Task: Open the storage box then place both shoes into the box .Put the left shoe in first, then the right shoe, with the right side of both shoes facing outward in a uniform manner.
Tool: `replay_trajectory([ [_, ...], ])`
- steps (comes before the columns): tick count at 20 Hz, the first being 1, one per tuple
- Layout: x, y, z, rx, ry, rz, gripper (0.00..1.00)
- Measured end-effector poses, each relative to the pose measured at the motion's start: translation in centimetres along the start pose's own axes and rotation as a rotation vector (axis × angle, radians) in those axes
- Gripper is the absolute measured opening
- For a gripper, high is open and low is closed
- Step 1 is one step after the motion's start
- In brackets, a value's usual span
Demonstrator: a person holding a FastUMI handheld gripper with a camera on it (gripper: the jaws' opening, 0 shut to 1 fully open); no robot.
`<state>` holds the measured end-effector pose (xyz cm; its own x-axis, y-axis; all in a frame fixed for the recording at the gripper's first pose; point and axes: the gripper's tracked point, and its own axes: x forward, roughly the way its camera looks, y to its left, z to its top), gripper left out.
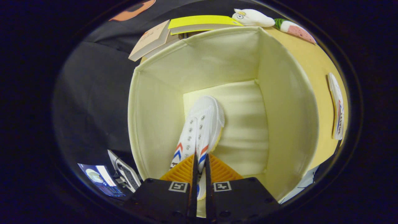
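Gripper point(199, 165) clamped on shoe point(200, 130) (toe pointing away) inside box point(289, 102)

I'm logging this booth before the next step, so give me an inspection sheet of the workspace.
Surface: yellow tabletop under the box.
Job's things: cream storage box open; one white shoe hanging inside it, toe down; second shoe lying on the table outside the box.
Clutter: plush toys, a yellow book and a tan book beyond the box.
Gripper: gripper shut on the white shoe's heel end.
Cables: nothing seen.
Surroundings: black cloth wall; a lit screen beside the box.
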<state>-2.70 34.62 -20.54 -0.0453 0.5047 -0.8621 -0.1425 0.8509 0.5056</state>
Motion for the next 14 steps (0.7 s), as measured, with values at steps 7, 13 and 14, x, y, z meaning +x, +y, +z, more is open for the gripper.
replay_trajectory([
  [7, -4.0, -0.2, 0.4, -0.098, -0.147, -0.030, 0.84],
  [13, -11.1, -1.6, 1.6, -0.227, -0.384, -0.094, 0.87],
  [14, -12.5, -2.3, 1.8, -0.243, -0.428, -0.108, 0.87],
])
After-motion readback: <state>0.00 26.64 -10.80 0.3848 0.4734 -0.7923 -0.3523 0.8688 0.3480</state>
